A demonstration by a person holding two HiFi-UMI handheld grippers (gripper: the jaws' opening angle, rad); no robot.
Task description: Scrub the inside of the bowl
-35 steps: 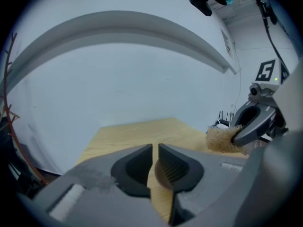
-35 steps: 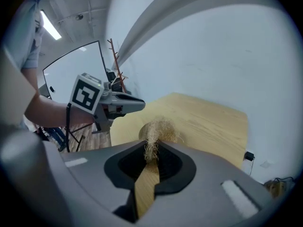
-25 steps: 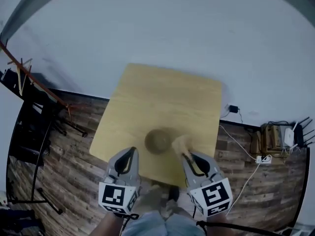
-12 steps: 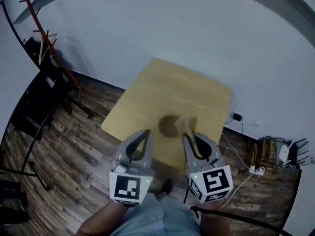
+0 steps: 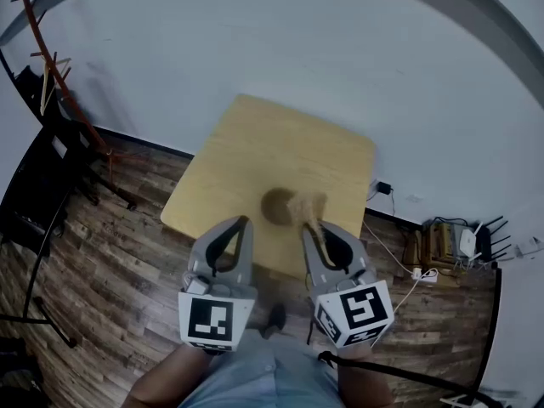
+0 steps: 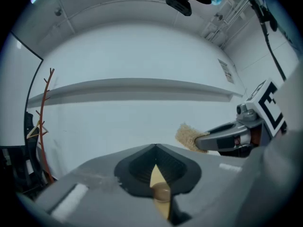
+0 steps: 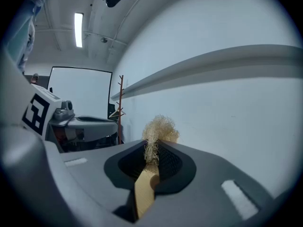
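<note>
Head view: scrubber (image 5: 300, 204) beside bowl (image 5: 274, 205) on table (image 5: 255, 147), coat rack (image 5: 51, 76) far left

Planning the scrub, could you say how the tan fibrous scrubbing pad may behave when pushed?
The tan fibrous scrubbing pad looks loose and frayed, so it probably squashes and bends. Pinched by the right claw, it seems light and unlikely to slip.

Table (image 5: 255, 155) stands before the wall (image 5: 297, 41), w/ 1 bowl (image 5: 274, 205) on it nr the front edge. Scrubber (image 5: 303, 206), betw. the jaws of the right gripper (image 5: 313, 229), sits just right of the bowl, at its rim. Left gripper (image 5: 240, 223) hangs to the left, over the table's front edge, apart from the bowl. Coat rack (image 5: 42, 58) far left; cables & boxes (image 5: 442, 245) on the floor (image 5: 110, 228), right of the table.
</note>
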